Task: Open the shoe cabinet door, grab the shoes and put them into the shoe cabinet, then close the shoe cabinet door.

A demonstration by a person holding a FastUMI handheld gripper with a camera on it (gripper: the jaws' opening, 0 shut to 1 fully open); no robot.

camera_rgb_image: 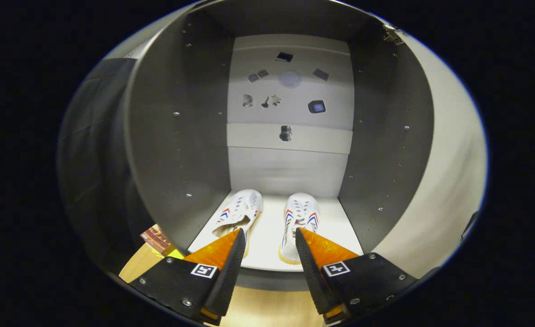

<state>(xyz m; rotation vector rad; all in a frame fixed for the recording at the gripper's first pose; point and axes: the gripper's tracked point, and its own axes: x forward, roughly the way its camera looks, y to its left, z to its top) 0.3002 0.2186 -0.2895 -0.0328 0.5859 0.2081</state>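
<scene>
Shoes (267, 218): two white ones, side by side on the bottom shelf (267, 238) of the open cabinet (167, 150), toes toward the back wall. Gripper (267, 245) just in front of the shelf edge, jaws released and holding nothing, fingertips overlapping the heels in view. Door (444, 181) swung open at the right.

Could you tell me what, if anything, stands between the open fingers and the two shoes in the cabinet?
Nothing visible does. The gripper is open and empty, its fingers apart just in front of the shoes, which sit side by side on the cabinet floor, toes toward the back panel. The door is swung aside.
</scene>
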